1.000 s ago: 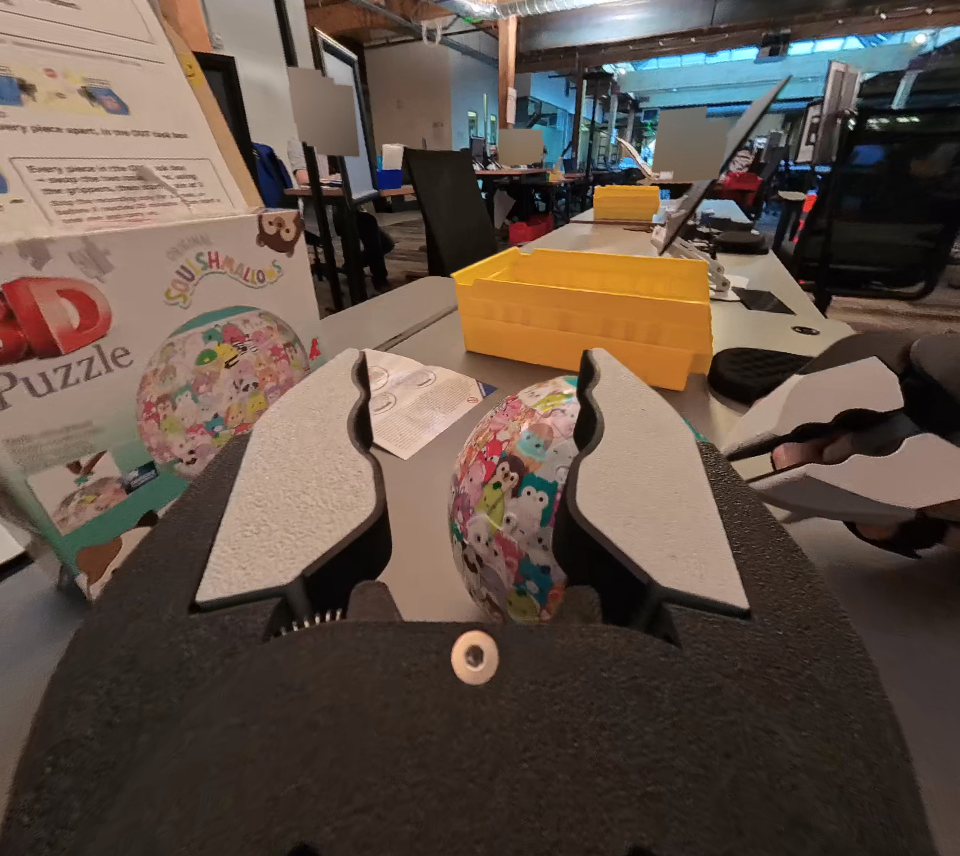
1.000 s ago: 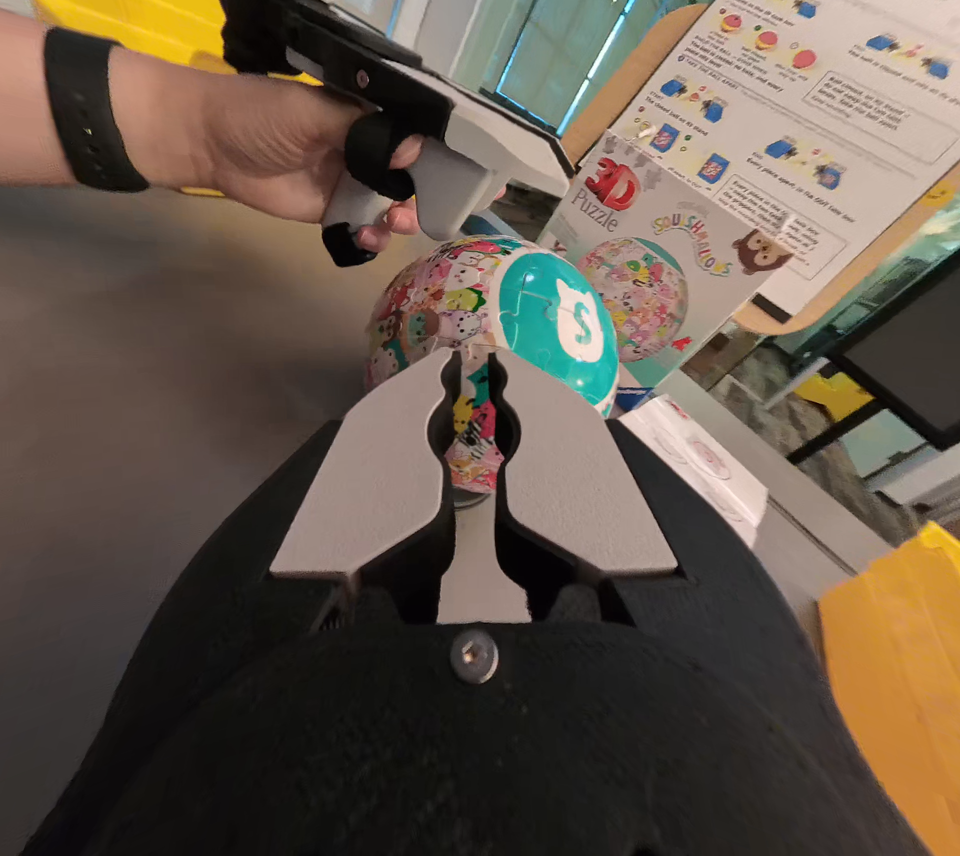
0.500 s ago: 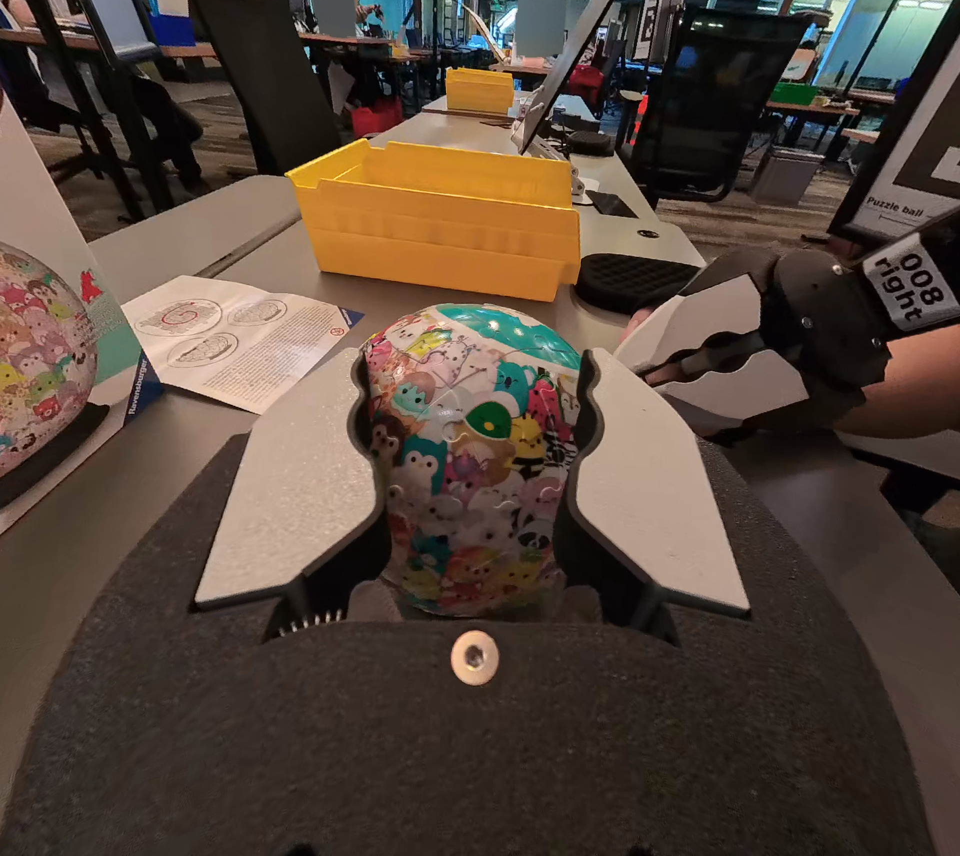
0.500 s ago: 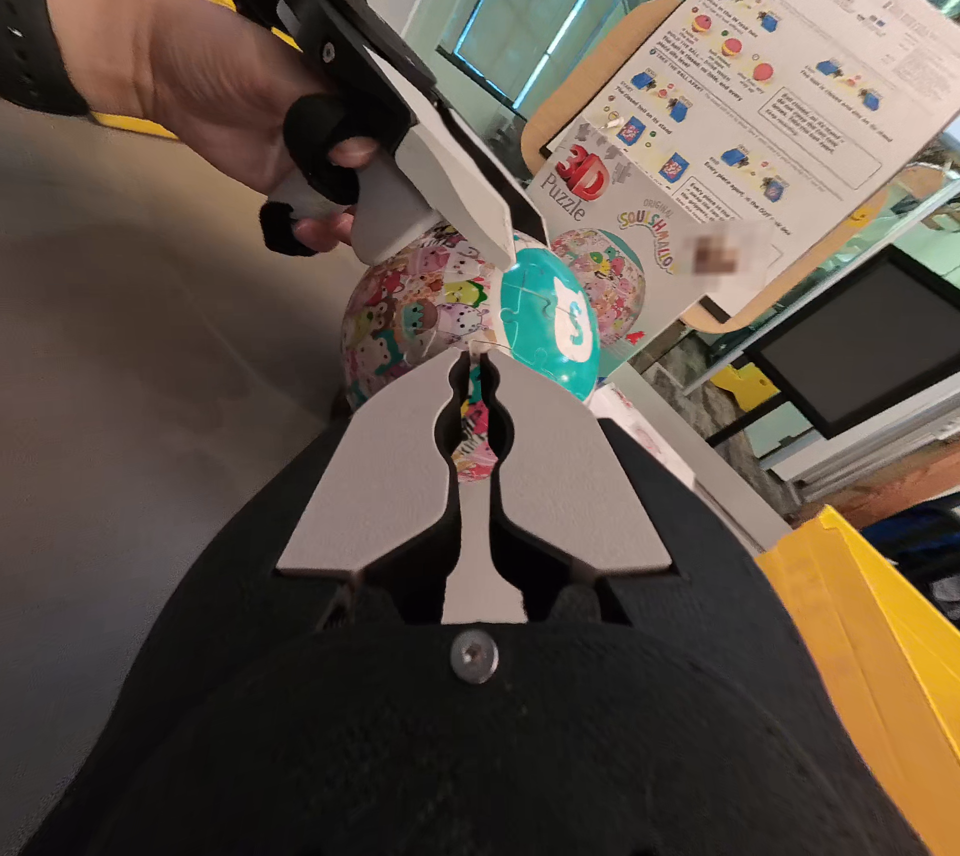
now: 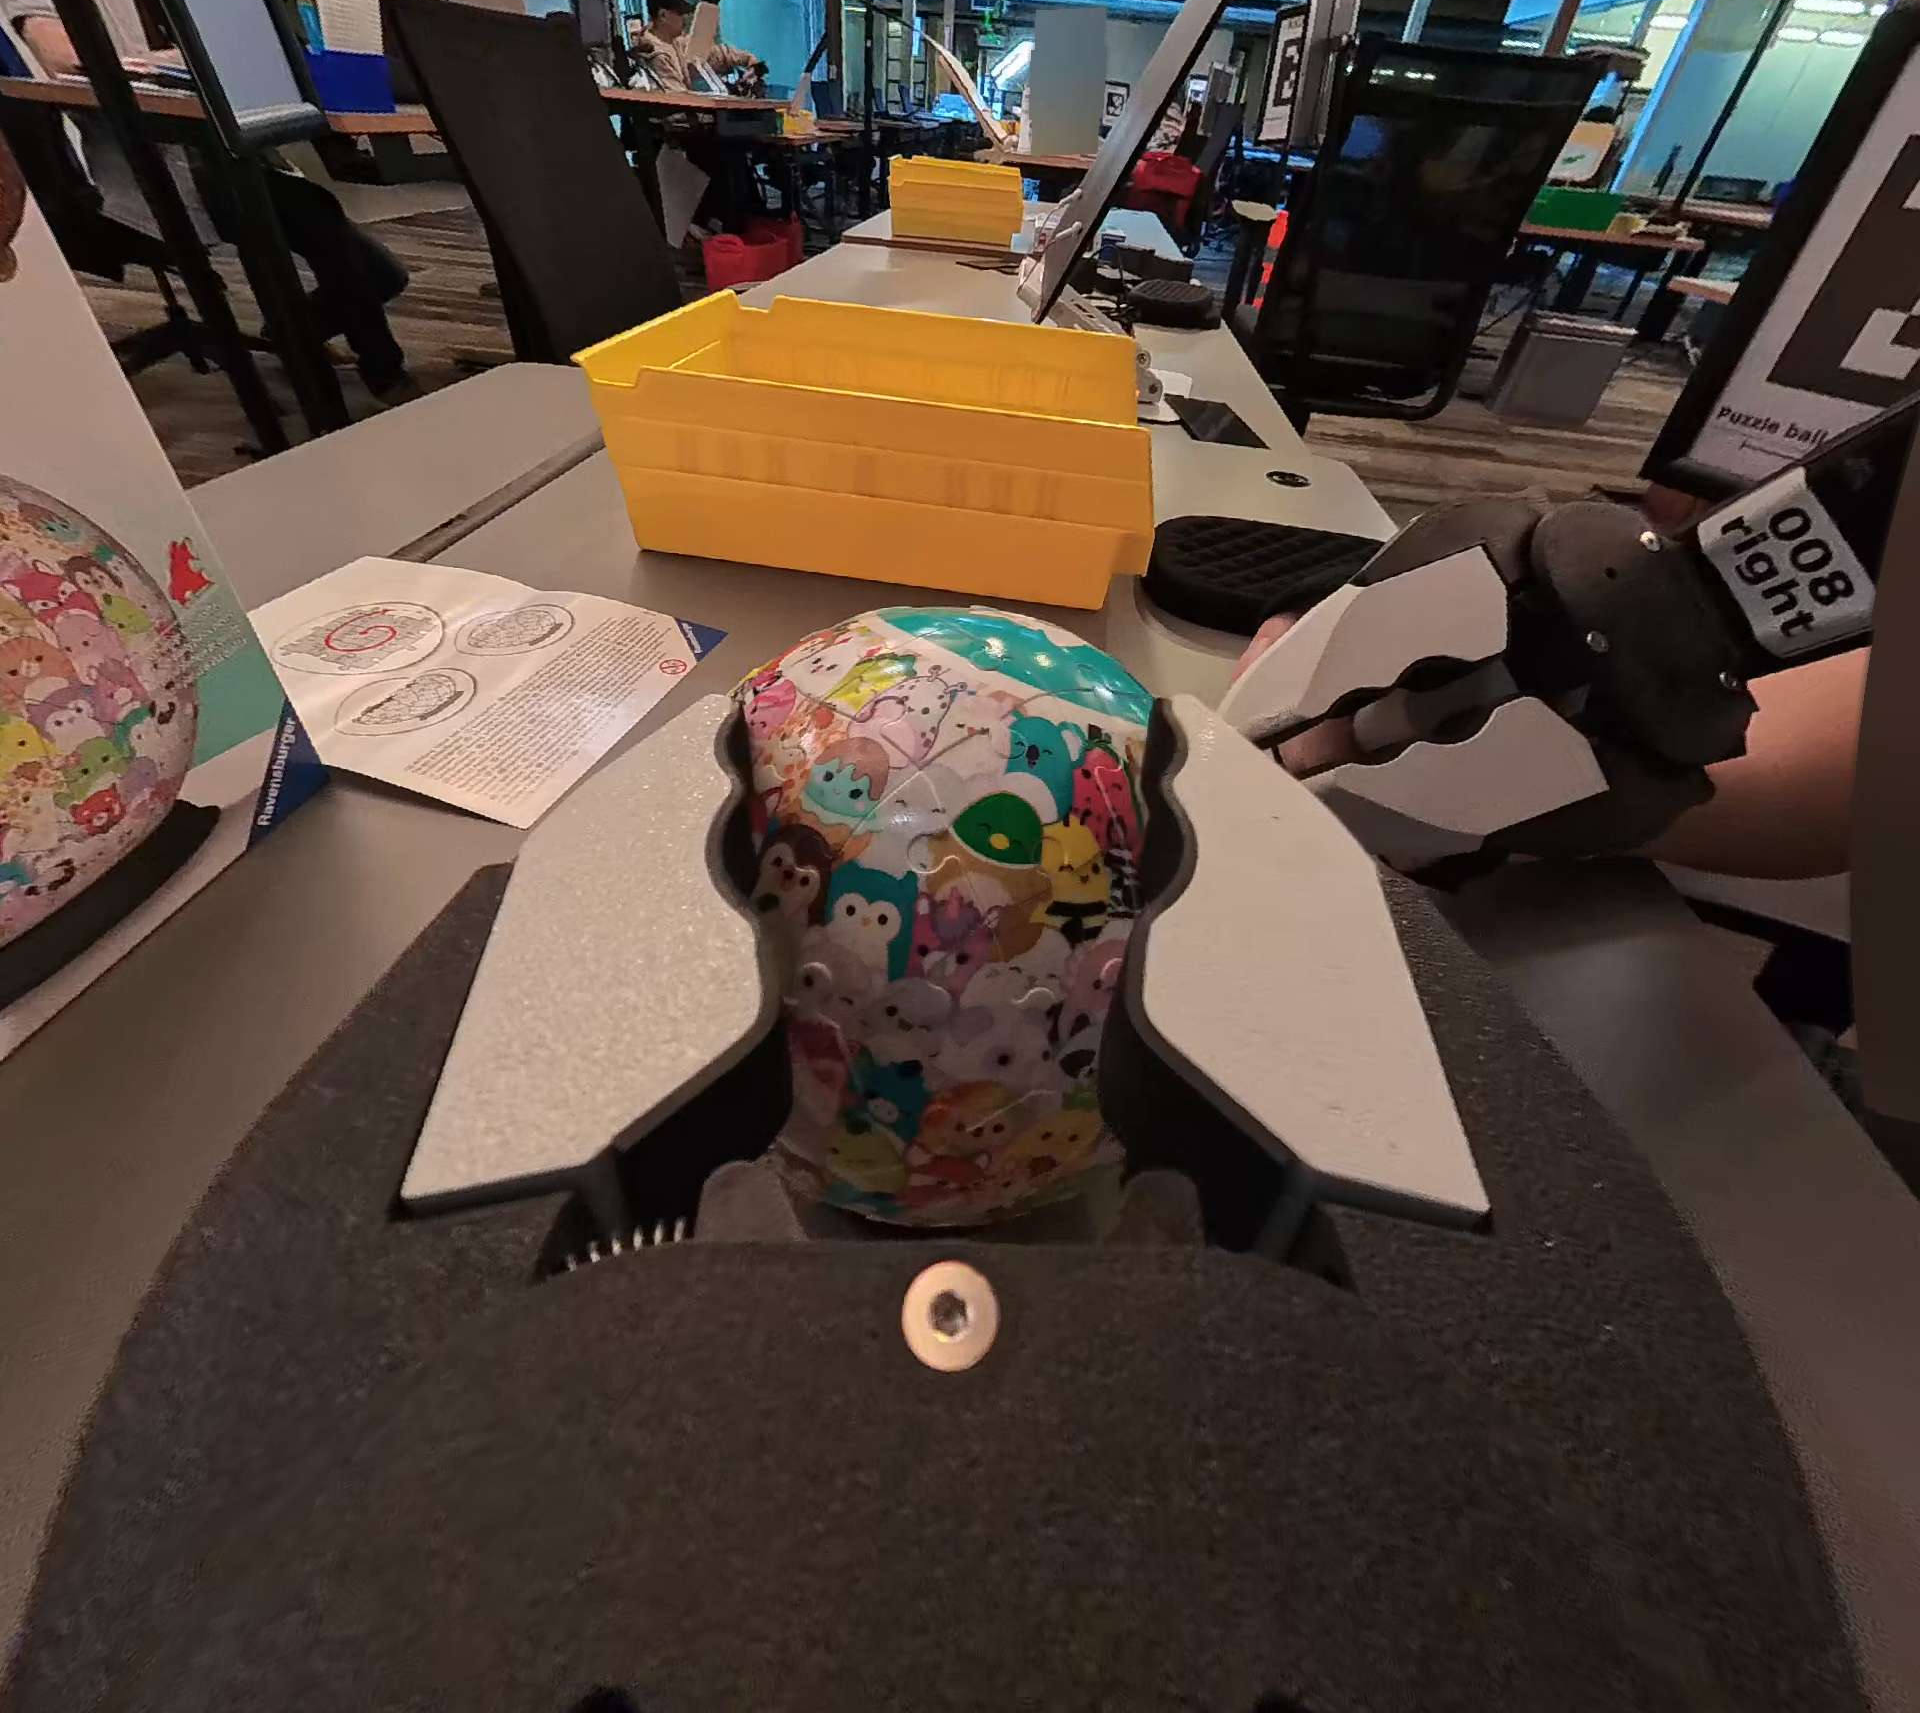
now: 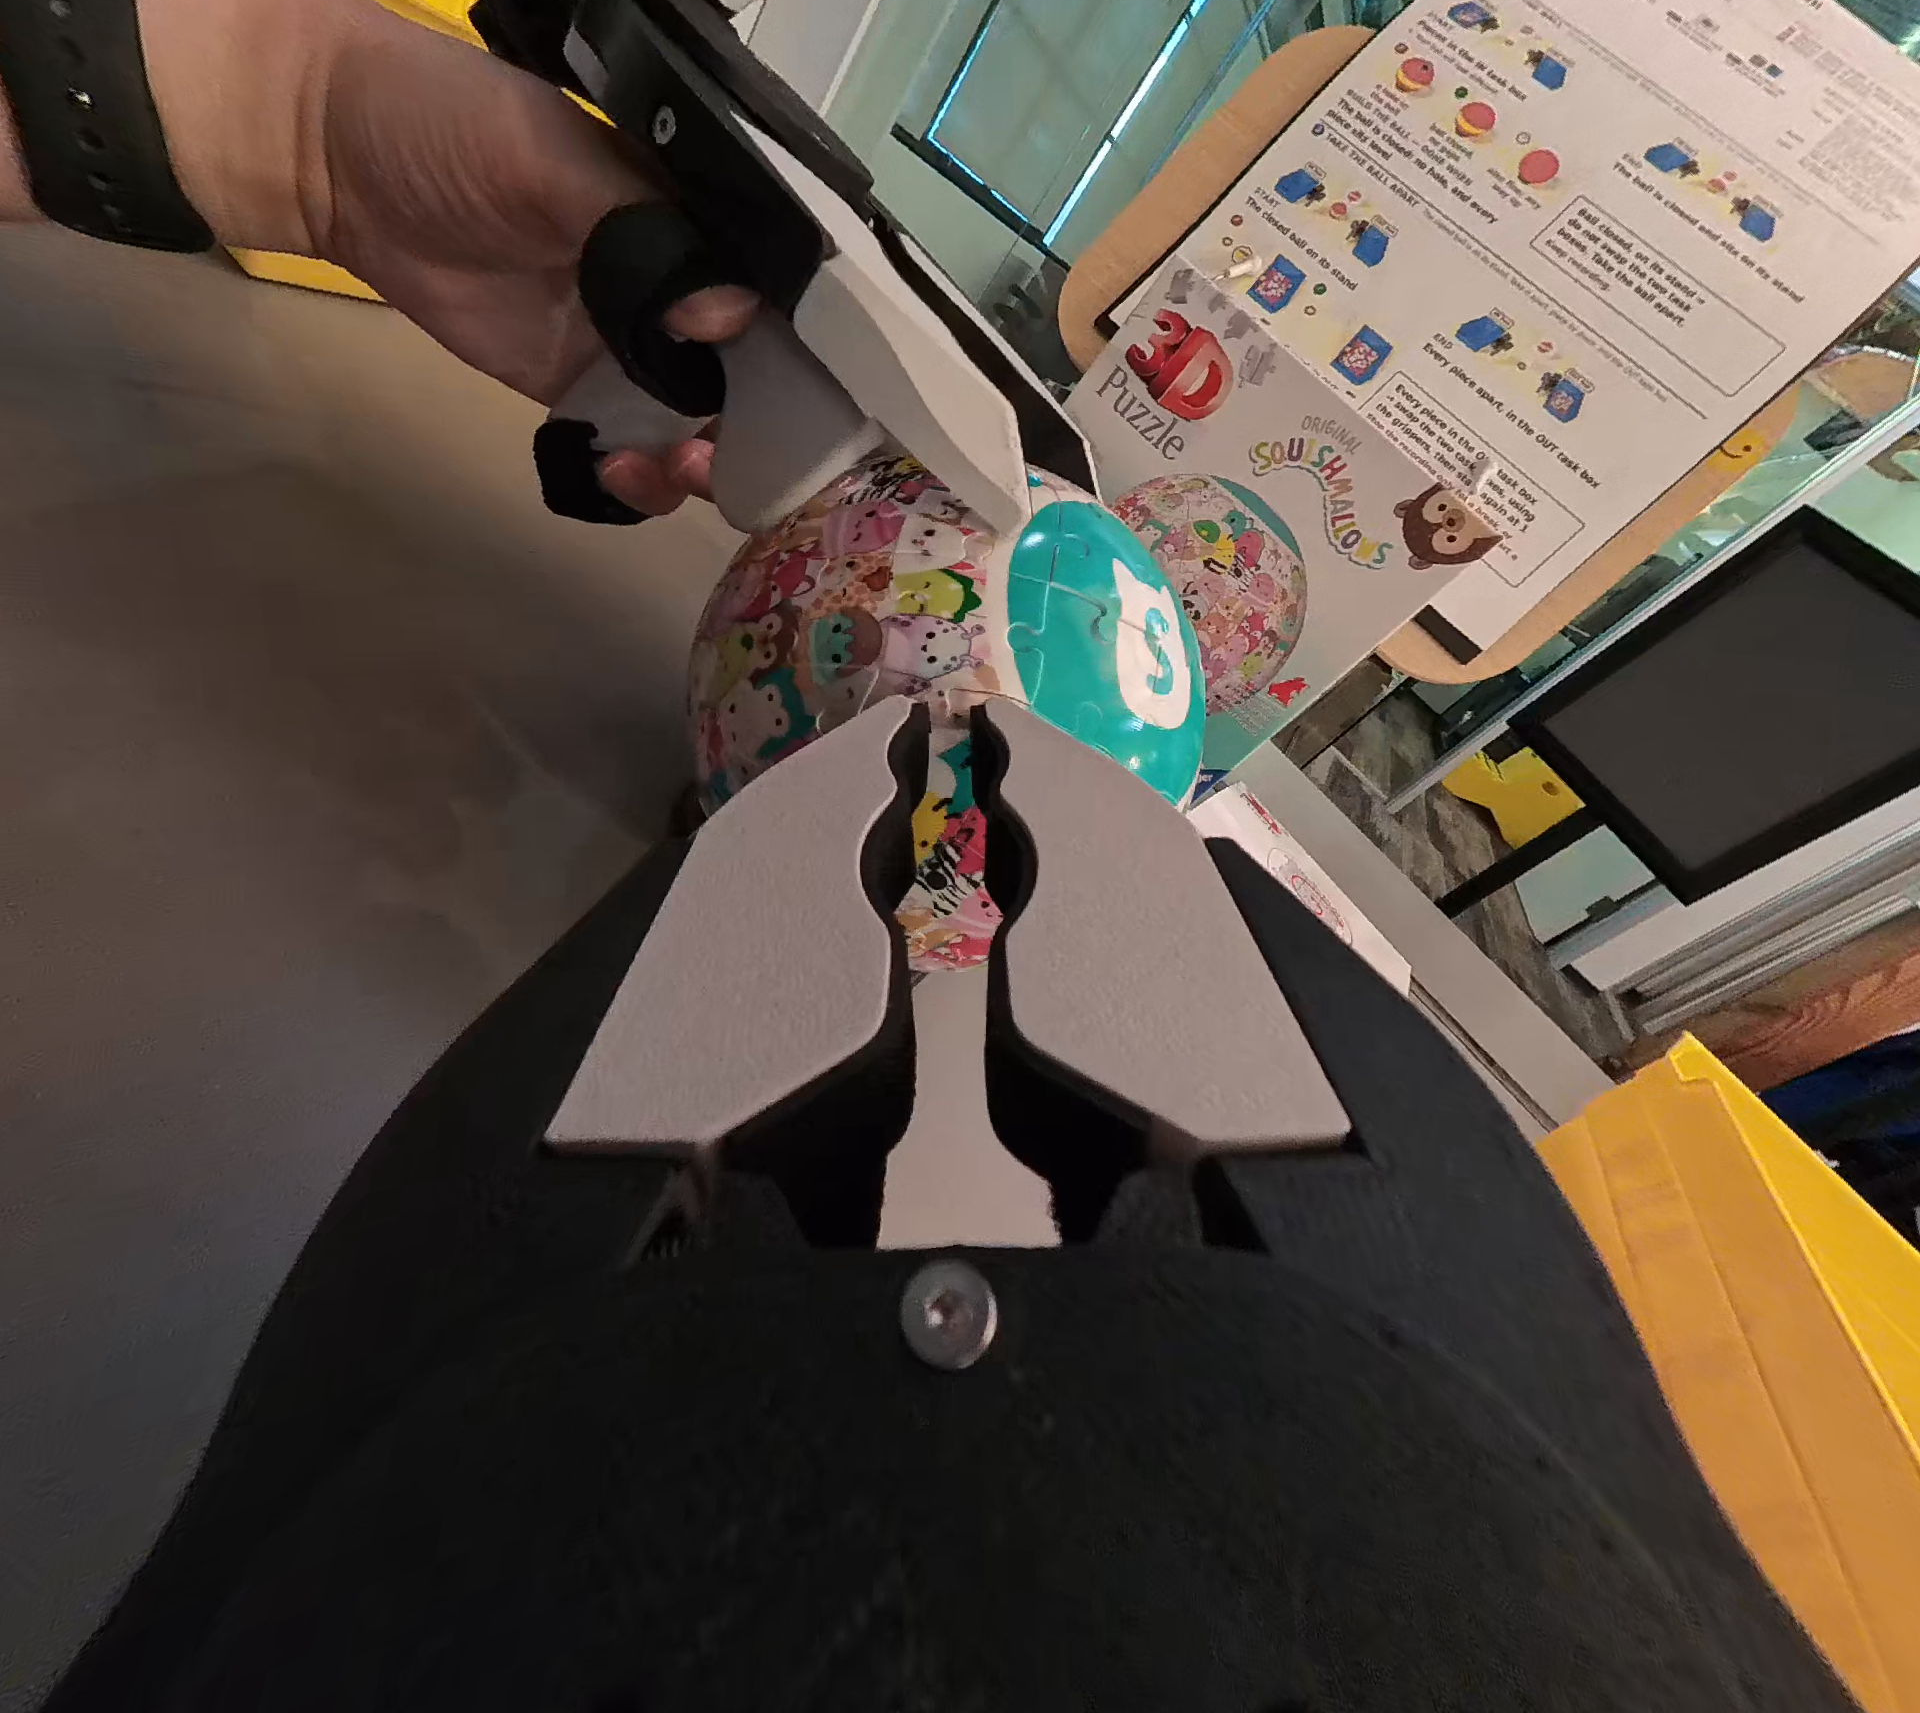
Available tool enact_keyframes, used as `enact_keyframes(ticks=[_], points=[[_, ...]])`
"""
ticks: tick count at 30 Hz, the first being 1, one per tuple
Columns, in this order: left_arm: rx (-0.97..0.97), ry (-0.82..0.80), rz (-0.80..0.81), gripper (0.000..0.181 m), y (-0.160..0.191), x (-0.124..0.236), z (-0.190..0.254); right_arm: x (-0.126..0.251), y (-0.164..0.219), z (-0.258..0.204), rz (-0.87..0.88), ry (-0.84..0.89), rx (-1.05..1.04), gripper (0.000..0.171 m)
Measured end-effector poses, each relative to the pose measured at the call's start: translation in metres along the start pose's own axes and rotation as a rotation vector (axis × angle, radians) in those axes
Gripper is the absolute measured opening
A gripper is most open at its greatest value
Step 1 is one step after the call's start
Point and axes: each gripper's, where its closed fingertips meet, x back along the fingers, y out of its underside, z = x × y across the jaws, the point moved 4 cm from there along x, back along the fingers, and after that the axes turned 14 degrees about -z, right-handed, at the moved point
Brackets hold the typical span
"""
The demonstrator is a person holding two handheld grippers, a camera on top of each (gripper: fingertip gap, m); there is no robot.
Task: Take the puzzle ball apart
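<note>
One puzzle ball [image 5: 940, 915] clasped by left gripper [image 5: 940, 728], right gripper [image 6: 948, 718] nearly closed beside it, two yellow bins [image 5: 883, 437].

One puzzle ball [image 5: 940, 894], two claws [image 5: 940, 728], two bins [image 5: 883, 458].

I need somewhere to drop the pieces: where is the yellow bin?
In the left wrist view the yellow bin sits on the grey table, just beyond the puzzle ball, right of the paper leaflet.
</note>
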Motion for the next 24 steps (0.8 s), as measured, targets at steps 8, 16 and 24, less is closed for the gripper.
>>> enact_keyframes(ticks=[8,16,24], points=[[-0.001,0.02,-0.004,0.08,0.0002,0.0,0.0031,-0.0001,-0.0004,-0.0021,-0.001,0.008,0.023,0.003],[0.007,0.029,0.009,0.082,0.0003,-0.0002,0.0033,-0.0004,-0.0012,-0.0019,0.008,-0.004,0.007,0.003],[-0.002,0.025,0.006,0.083,0.0,-0.0013,0.004,-0.0015,-0.0034,0.0006,0.028,-0.038,-0.083,0.003]])
